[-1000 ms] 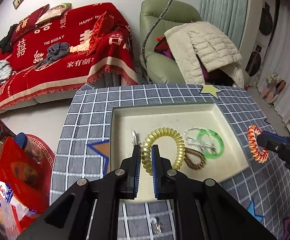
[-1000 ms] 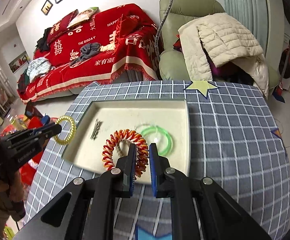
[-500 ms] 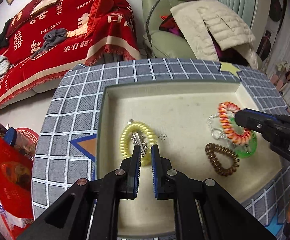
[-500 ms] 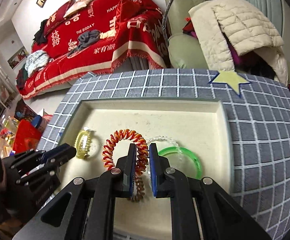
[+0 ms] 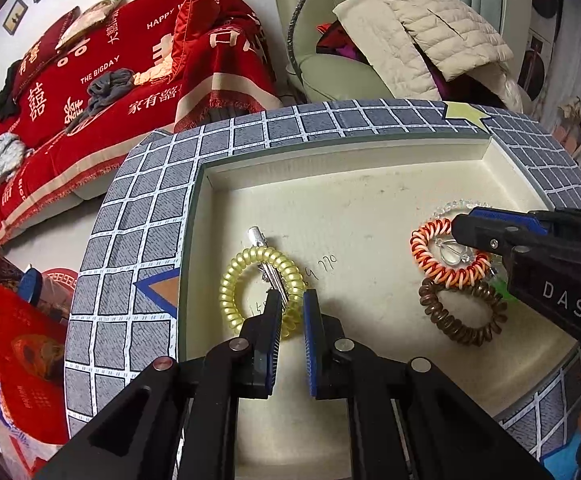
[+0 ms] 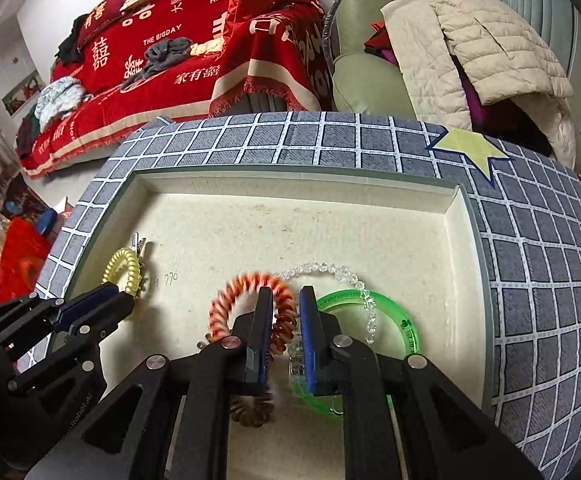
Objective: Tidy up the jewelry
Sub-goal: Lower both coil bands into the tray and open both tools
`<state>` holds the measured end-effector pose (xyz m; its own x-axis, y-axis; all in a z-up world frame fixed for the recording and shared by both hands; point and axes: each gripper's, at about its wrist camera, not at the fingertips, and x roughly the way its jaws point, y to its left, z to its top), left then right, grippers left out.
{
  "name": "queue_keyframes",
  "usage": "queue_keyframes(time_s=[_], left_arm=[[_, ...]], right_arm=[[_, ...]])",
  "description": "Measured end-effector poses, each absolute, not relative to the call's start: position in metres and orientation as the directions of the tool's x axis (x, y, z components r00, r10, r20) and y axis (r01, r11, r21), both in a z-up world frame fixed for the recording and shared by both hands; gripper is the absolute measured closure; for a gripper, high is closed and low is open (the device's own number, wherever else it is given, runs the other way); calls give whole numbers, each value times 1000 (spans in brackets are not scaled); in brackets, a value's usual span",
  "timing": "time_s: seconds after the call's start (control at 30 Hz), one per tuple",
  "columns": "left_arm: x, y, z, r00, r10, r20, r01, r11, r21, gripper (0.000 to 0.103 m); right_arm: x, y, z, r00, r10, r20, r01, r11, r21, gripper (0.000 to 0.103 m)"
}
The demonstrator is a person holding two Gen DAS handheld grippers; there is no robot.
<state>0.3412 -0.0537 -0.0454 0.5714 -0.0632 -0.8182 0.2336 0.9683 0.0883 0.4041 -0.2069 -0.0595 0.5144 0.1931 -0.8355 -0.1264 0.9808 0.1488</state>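
A cream tray (image 5: 370, 184) (image 6: 290, 200) sits on the grey checked table. In it lie a yellow coil band (image 5: 260, 290) (image 6: 124, 266) over a silver hair clip (image 5: 264, 256), a red-orange coil band (image 5: 446, 254) (image 6: 246, 300), a brown coil band (image 5: 462, 312), a green bangle (image 6: 390, 320) and a clear bead bracelet (image 6: 338, 276). My left gripper (image 5: 292, 312) is open a little, its fingertips at the yellow band's near edge, which lies on the tray floor. My right gripper (image 6: 284, 312) is open a little just above the red-orange band, which looks blurred.
The grey checked tablecloth (image 6: 530, 280) surrounds the tray. A red-covered sofa (image 5: 110, 80) and a green armchair with a beige jacket (image 5: 422, 40) stand behind. Red bags and clutter (image 5: 18, 340) sit on the floor at left.
Both grippers moved lower into the tray and their jaws parted. The yellow band now lies on the tray, the red-orange band has left the right gripper.
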Motion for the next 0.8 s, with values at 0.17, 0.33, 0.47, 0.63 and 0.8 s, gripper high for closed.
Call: queue_keyframes(time_s=[0.17, 0.33, 0.47, 0.63, 0.8], left_arm=[[340, -52, -42, 585, -54, -810, 213, 973, 89, 70], [336, -47, -35, 605, -52, -794, 198, 976, 87, 70], [332, -45, -30, 616, -59, -786, 194, 978, 79, 70], [329, -44, -25, 619, -72, -782, 195, 979, 64, 70], [323, -44, -20, 627, -83, -775, 201, 978, 58, 70]], right_arm=[[399, -208, -51, 539, 216, -814, -131, 976, 173, 37], [392, -215, -35, 577, 260, -775, -128, 965, 229, 23], [387, -221, -25, 591, 287, -754, -118, 955, 271, 23], [376, -230, -17, 604, 302, -737, -101, 947, 304, 21], [363, -235, -15, 605, 305, -735, -95, 945, 314, 21]])
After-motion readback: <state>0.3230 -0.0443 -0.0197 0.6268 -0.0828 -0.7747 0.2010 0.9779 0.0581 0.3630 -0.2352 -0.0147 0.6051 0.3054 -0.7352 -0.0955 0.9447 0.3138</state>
